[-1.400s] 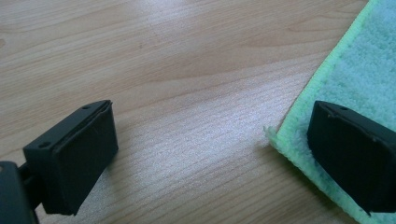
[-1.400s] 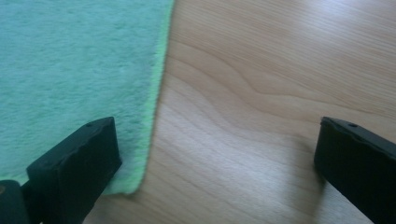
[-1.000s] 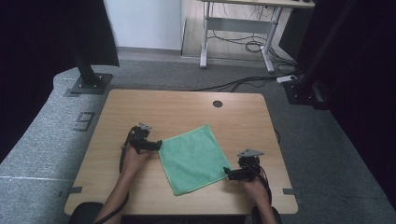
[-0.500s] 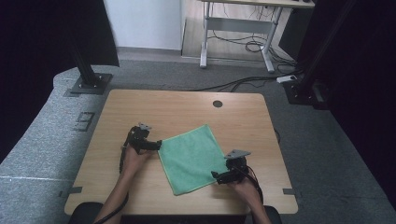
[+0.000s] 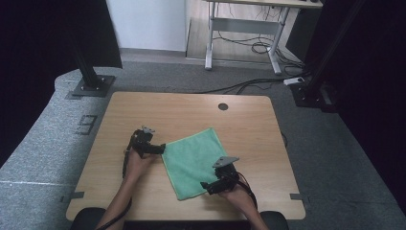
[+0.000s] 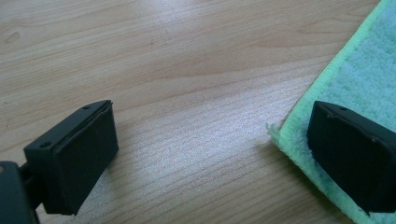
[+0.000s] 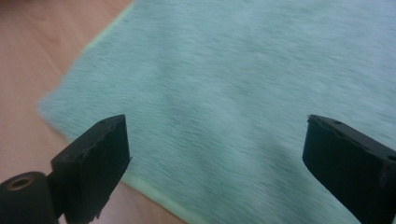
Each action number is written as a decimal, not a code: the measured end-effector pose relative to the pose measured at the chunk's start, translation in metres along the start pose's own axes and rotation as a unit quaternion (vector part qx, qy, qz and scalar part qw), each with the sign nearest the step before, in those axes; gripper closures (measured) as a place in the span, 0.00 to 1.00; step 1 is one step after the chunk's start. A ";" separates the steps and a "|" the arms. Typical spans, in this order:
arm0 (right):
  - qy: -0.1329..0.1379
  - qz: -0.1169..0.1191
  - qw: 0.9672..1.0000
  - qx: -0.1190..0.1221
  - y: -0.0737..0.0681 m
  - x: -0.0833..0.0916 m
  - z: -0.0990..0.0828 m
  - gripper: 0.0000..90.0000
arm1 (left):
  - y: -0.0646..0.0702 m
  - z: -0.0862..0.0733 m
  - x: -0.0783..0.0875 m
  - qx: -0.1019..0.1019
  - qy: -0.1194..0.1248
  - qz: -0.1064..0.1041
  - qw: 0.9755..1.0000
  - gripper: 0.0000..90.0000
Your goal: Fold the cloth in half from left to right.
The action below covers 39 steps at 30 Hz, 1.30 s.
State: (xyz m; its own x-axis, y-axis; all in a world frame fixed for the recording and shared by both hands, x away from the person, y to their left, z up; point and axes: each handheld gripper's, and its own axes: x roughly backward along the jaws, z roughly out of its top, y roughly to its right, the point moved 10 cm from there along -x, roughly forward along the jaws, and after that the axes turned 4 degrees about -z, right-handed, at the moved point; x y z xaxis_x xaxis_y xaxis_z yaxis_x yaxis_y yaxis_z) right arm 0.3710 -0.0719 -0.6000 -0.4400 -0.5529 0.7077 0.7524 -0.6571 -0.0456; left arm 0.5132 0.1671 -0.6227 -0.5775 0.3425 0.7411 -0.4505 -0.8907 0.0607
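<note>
A green cloth (image 5: 194,160) lies flat on the wooden table (image 5: 191,112), turned at an angle. My left gripper (image 5: 160,148) is open at the cloth's left corner; in the left gripper view one jaw rests over the cloth's corner (image 6: 299,135) and the other over bare wood. My right gripper (image 5: 207,186) is open at the cloth's near edge, toward its bottom corner. In the right gripper view the cloth (image 7: 243,93) spreads between and beyond the two jaws, with its near hem just under them.
A round cable hole (image 5: 222,106) sits near the table's far edge. Black stand bases (image 5: 91,86) rest on the grey floor to the left and right of the table. A desk frame with cables (image 5: 244,43) stands farther back.
My right gripper has moved left along the cloth's near edge, from the right corner toward the bottom corner. The left gripper has stayed at the left corner.
</note>
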 end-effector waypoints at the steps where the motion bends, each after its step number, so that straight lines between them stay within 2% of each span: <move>1: 0.000 0.006 1.000 0.004 -0.005 -0.002 0.001 0.10 | 0.000 0.000 0.000 0.000 0.000 0.000 1.000 0.03; 8: -0.008 0.040 0.999 0.033 -0.036 -0.012 0.009 0.16 | -0.001 0.000 0.000 0.001 0.000 0.002 1.000 0.03; 11: -0.013 0.054 0.997 0.046 -0.050 -0.016 0.011 0.21 | 0.000 0.000 0.000 0.003 0.001 0.002 1.000 0.03; 19: -0.022 0.089 0.992 0.087 -0.087 -0.026 0.016 0.40 | 0.000 0.000 0.000 0.003 0.000 0.002 1.000 0.03; 24: -0.029 0.100 0.989 0.104 -0.105 -0.027 0.015 0.48 | -0.001 0.000 0.000 0.003 0.000 0.003 1.000 0.03; 31: -0.034 0.107 0.985 0.132 -0.120 -0.024 0.012 0.56 | -0.001 0.000 0.000 0.004 0.000 0.003 1.000 0.03; 34: -0.048 0.090 0.984 0.149 -0.118 -0.029 0.009 0.60 | -0.001 0.000 0.000 0.003 0.000 0.003 1.000 0.03; 39: -0.051 0.075 0.984 0.151 -0.112 -0.030 0.007 0.72 | -0.001 0.000 0.000 0.003 0.002 0.002 1.000 0.03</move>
State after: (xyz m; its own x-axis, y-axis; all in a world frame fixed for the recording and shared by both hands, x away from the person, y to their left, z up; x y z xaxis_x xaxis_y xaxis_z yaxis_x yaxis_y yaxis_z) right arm 0.3033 0.0224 -0.6111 -0.2733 -0.5671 0.7769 0.9230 -0.3821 0.0458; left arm 0.5134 0.1677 -0.6224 -0.5815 0.3396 0.7392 -0.4441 -0.8939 0.0613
